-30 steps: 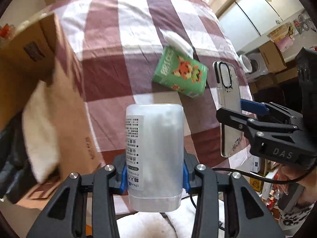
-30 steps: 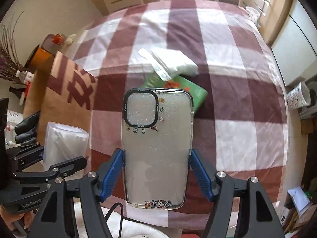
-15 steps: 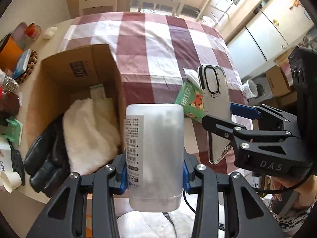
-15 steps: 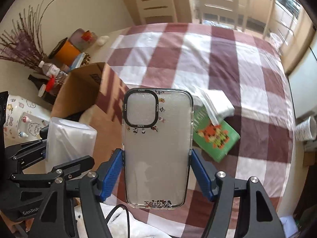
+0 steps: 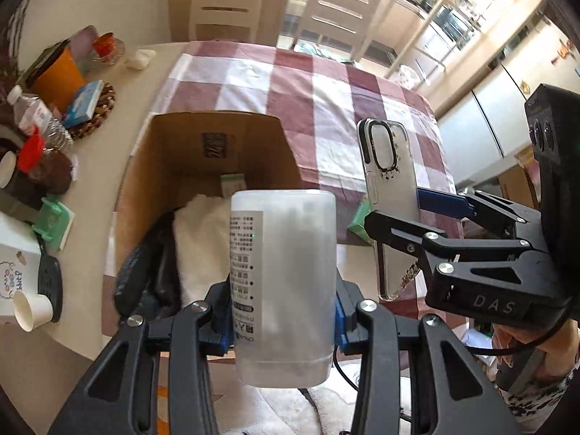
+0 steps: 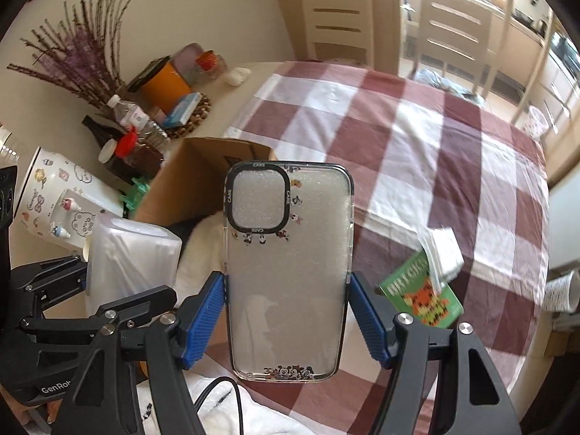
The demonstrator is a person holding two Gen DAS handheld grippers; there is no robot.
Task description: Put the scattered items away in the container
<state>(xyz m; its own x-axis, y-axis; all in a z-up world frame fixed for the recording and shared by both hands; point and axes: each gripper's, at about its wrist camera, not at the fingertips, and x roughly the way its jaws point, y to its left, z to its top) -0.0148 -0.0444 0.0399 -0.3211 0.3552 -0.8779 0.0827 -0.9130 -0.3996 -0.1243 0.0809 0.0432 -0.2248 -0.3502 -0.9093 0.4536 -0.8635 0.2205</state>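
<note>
Blue pads of the left gripper are being pressed against the lower sides of a frosted plastic bottle, which is being held upright. On the right gripper, the blue fingers are being clamped on the long edges of a clear phone case, also upright.

Both items are being carried in the air near the open cardboard box, where a white towel and a dark glove are already lying. A green tissue pack is being left on the checked tablecloth, well apart from the box.

Several risks are being judged. The smooth bottle is being gripped low, so tipping or slipping is likely if it is swung. The thin case could be twisted out of its edge grip. With both grippers close together, a collision over the box opening is possible, and either item could be dropped outside the wall.
</note>
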